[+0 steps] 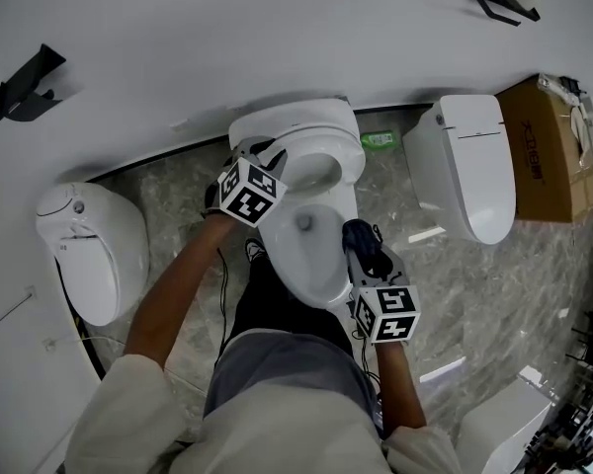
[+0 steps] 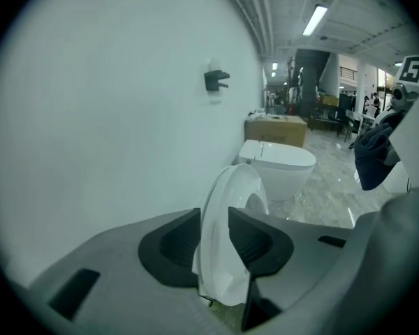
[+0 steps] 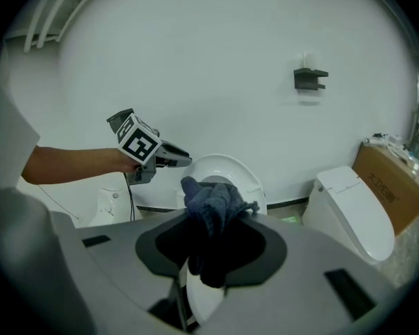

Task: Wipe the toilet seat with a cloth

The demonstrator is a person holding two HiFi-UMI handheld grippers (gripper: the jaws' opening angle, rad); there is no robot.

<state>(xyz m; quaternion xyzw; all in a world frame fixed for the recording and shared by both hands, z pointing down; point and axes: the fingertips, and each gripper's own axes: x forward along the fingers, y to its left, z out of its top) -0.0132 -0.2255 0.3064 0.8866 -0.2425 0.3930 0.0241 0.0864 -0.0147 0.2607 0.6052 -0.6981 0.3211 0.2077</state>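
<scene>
cloth (image 3: 211,204): dark blue, maybe greyish | toilet seat (image 1: 352,158): white | floor (image 1: 178,200): grey marbled | box (image 1: 544,151): brown

Head view from above the person, steeply down onto the toilet (image 1: 311,255), left gripper view close at the raised seat (image 2: 223,222), looking along the wall (image 2: 112,103), right gripper view facing that wall, toilet in all three

Even, bright indoor light; a ceiling strip lamp (image 2: 313,20) glows in the left gripper view. Both gripper views curve strongly, with dark vignetted corners.
</scene>
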